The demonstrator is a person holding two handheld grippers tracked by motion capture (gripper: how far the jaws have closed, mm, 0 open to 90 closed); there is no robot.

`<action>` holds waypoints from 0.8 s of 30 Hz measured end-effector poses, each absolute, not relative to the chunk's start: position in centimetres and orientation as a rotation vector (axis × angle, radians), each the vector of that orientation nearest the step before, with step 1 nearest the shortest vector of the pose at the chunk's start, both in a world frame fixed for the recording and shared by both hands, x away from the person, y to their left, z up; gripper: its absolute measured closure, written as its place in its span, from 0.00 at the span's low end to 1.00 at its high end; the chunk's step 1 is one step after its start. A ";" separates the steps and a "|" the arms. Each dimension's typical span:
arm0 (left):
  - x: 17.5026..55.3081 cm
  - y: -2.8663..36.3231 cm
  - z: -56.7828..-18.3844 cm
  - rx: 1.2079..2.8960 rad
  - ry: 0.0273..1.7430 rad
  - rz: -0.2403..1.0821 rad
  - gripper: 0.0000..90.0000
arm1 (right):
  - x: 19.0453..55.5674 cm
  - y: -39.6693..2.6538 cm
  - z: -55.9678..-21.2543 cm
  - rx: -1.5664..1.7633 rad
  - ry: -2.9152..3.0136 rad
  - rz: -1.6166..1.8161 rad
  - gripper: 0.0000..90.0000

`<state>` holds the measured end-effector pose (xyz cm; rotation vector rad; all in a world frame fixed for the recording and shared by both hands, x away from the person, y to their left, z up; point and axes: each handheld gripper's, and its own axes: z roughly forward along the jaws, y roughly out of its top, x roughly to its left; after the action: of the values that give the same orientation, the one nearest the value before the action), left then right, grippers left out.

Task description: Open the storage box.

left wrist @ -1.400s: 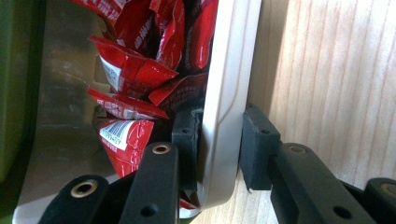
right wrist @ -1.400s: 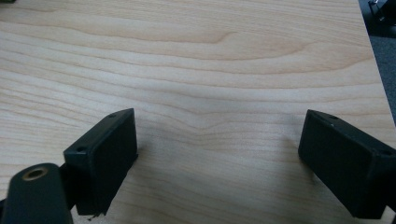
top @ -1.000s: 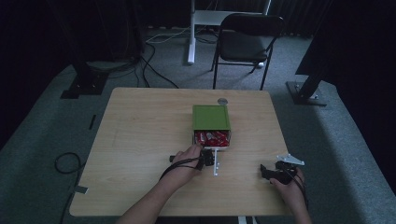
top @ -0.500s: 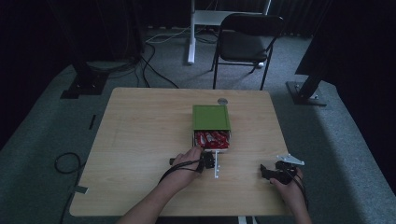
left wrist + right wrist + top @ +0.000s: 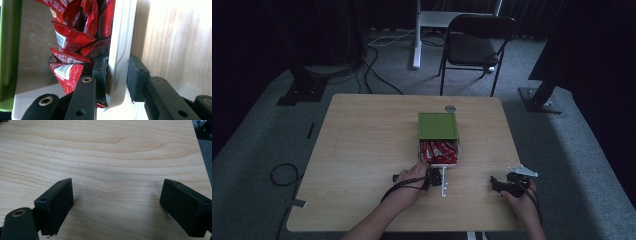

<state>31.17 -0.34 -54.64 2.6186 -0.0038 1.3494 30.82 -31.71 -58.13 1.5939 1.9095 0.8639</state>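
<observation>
Beige drawer wall (image 5: 120, 50) is pinched by the left gripper (image 5: 116, 72); the right gripper (image 5: 116, 206), at 4 o'clock, is held wide over bare surface (image 5: 112, 157).

My box (image 5: 438, 125) sits on the table a little right of centre. It has a flat green lid (image 5: 438, 124) covering its far part, and a pale, cream-coloured drawer tray (image 5: 119, 50) is pulled out toward me from under it. The tray is packed with shiny red sachets (image 5: 75, 35), crumpled and overlapping, some showing white barcode labels. The tray's front wall is thin, smooth and rounded at the corner.
</observation>
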 end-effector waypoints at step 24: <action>27.9 -0.1 -54.8 2.603 -0.024 1.332 0.81 | 30.8 -31.7 -58.1 1.594 1.909 0.864 0.12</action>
<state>27.91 -0.09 -54.80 2.6031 -0.0237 1.3321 30.82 -31.71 -58.14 1.5938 1.9092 0.8641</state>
